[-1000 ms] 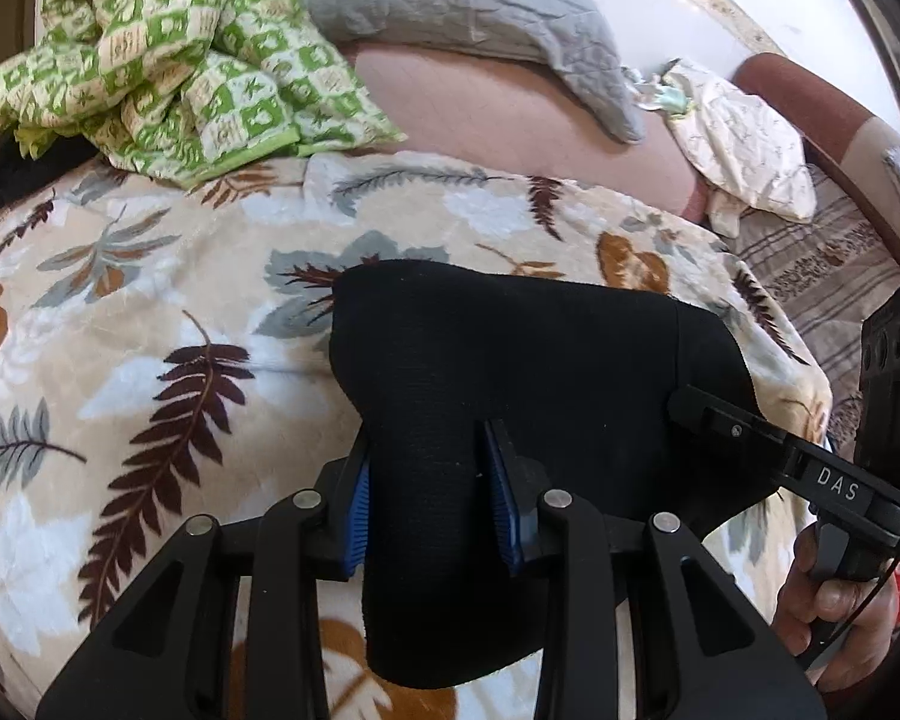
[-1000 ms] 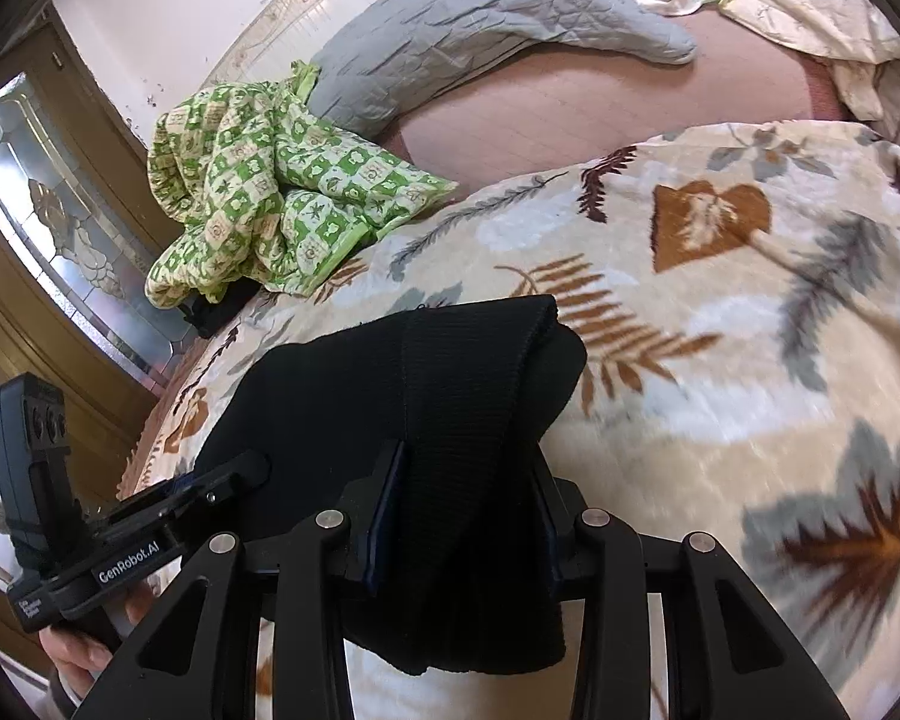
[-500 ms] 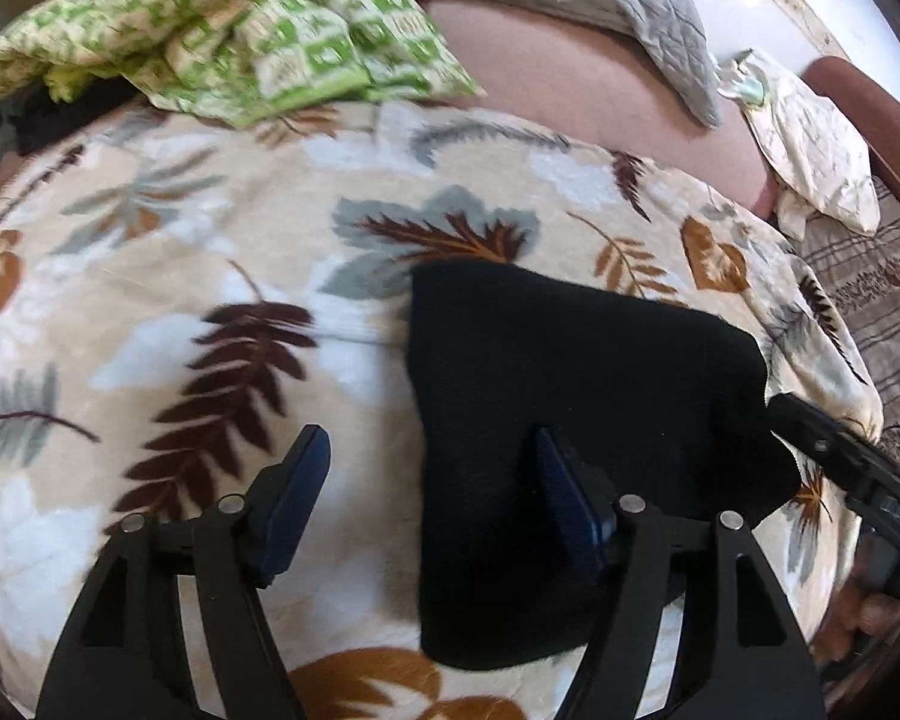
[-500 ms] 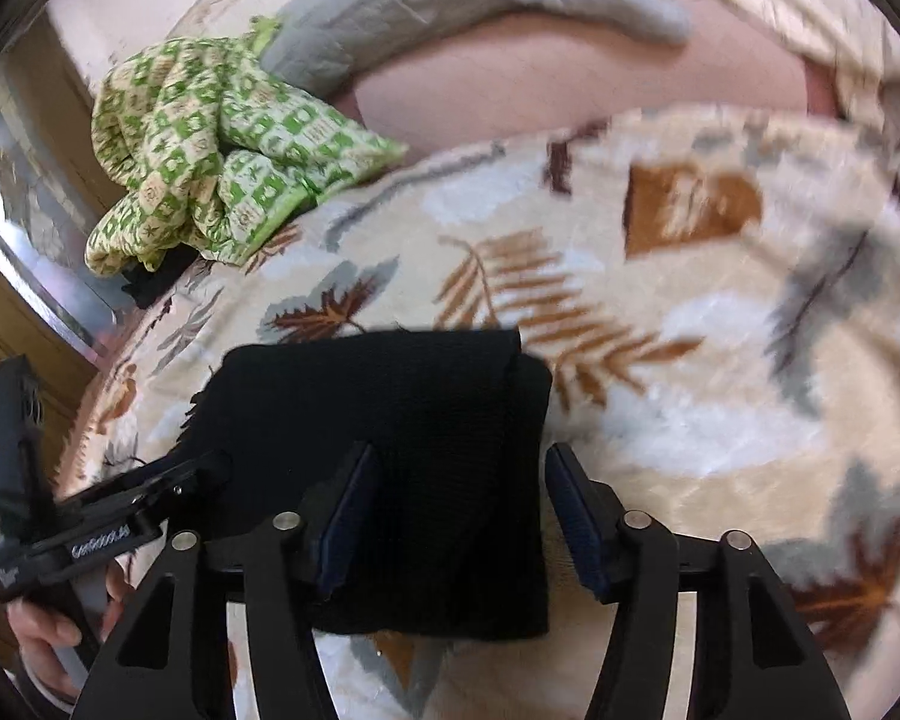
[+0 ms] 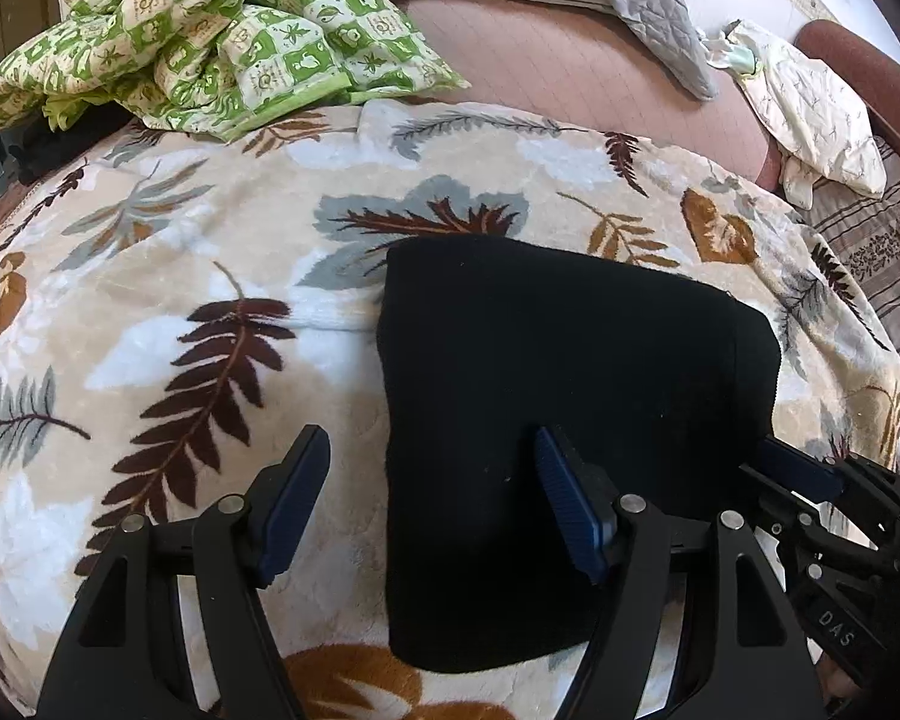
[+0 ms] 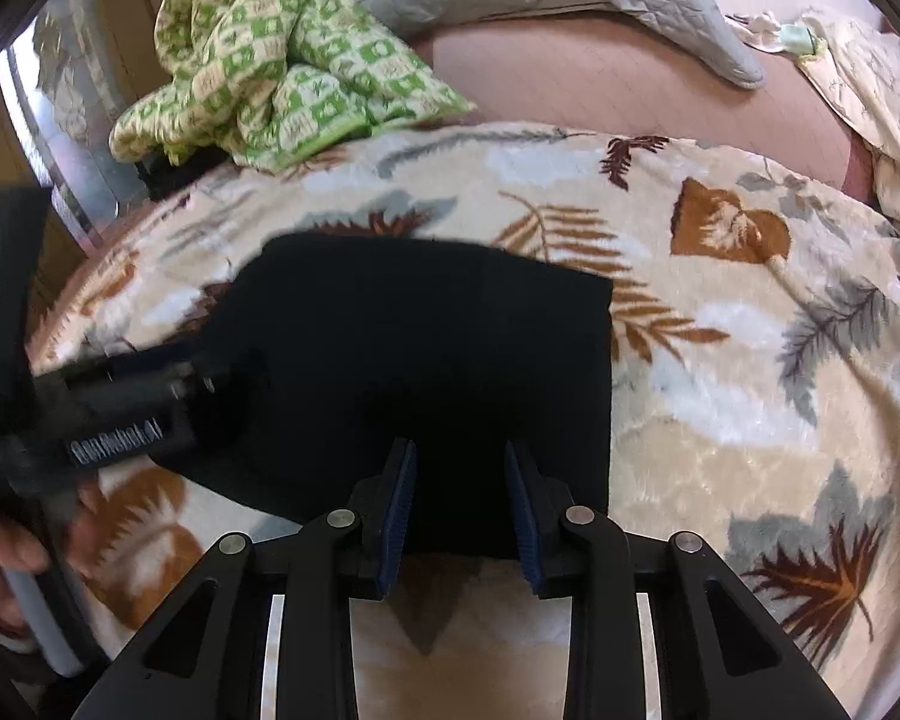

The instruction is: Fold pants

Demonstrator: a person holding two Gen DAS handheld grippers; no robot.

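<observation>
your pants [image 5: 570,396] lie as a compact black rectangle on the near part of the leaf-print blanket [image 5: 168,324], so the folding looks essentially done; at most a little smoothing is left. your left gripper [image 5: 432,504] is spread wide and holds nothing. your right gripper [image 6: 459,510] is also parted and empty, just above the pants' near edge. the pants look like thick, matte knit; the blanket is plush. a green checked quilt [image 5: 210,30] sits crumpled at far left.
</observation>
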